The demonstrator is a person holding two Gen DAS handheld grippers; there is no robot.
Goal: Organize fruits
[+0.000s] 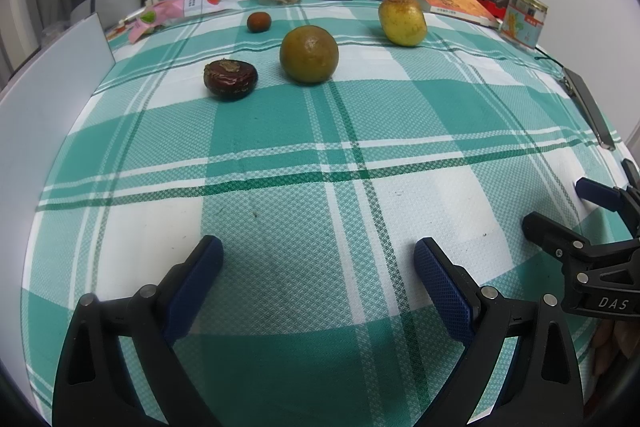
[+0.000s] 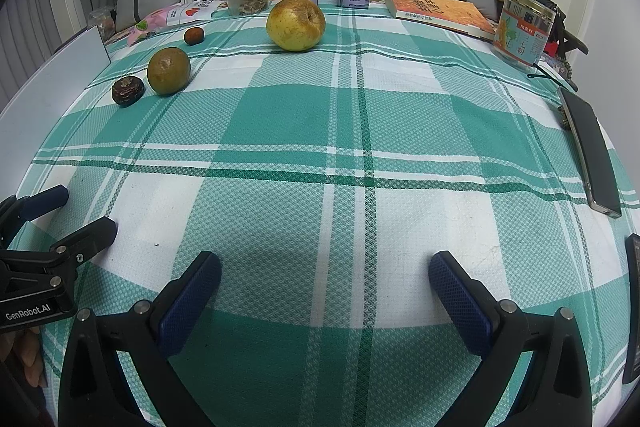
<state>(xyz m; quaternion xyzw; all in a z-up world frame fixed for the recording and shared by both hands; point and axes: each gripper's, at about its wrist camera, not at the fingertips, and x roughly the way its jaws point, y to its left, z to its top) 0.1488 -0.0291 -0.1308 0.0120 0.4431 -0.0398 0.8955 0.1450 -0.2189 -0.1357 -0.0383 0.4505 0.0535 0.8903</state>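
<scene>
Pear (image 2: pixel 296 23) upright, stem dimple up | both grippers agape, empty

The checked tablecloth (image 2: pixel 360 131) is matt woven cloth with a waffle texture. The yellow pear (image 2: pixel 296 23) looks smooth and slightly glossy. The dark fruit (image 1: pixel 230 79) is wrinkled and shiny.
</scene>
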